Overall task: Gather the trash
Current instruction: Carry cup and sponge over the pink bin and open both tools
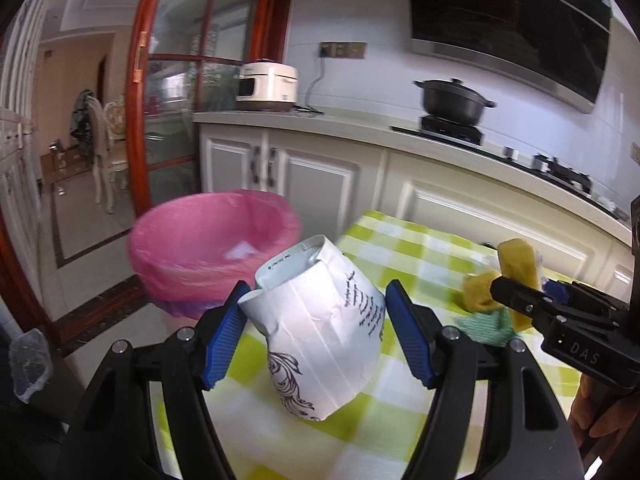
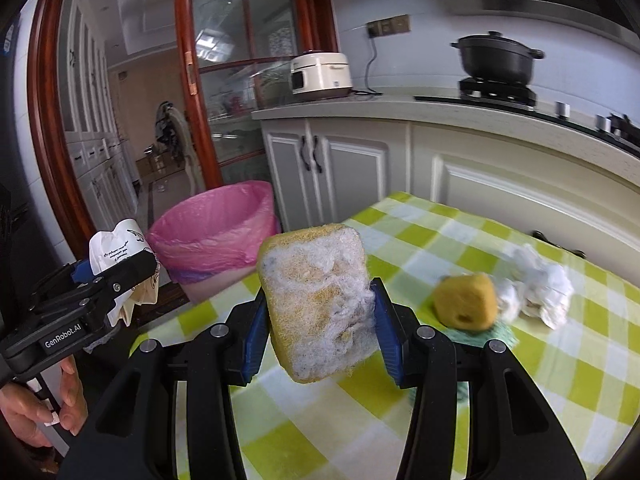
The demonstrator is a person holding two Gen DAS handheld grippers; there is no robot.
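Note:
My left gripper (image 1: pixel 316 294) is shut on a crumpled white paper cup (image 1: pixel 320 332) with black print, held tilted above the green-and-white checked tablecloth (image 1: pixel 404 248). My right gripper (image 2: pixel 320 292) is shut on a worn yellow sponge (image 2: pixel 320 300) with white fuzz on its face. Each view shows the other gripper: the right gripper (image 1: pixel 524 286) with its sponge (image 1: pixel 516 260) at the right, the left gripper (image 2: pixel 116 264) with the cup (image 2: pixel 116 248) at the left. A bin with a pink liner (image 1: pixel 208 248) (image 2: pixel 216 232) stands on the floor past the table's left edge.
On the tablecloth (image 2: pixel 440 232) lie a second yellow sponge (image 2: pixel 466 300), a crumpled white tissue (image 2: pixel 536 288) and a green cloth (image 2: pixel 500 332). White cabinets, a counter with a rice cooker (image 2: pixel 320 72) and a black pot (image 2: pixel 496 56) stand behind. A hand (image 2: pixel 36 412) holds the left gripper.

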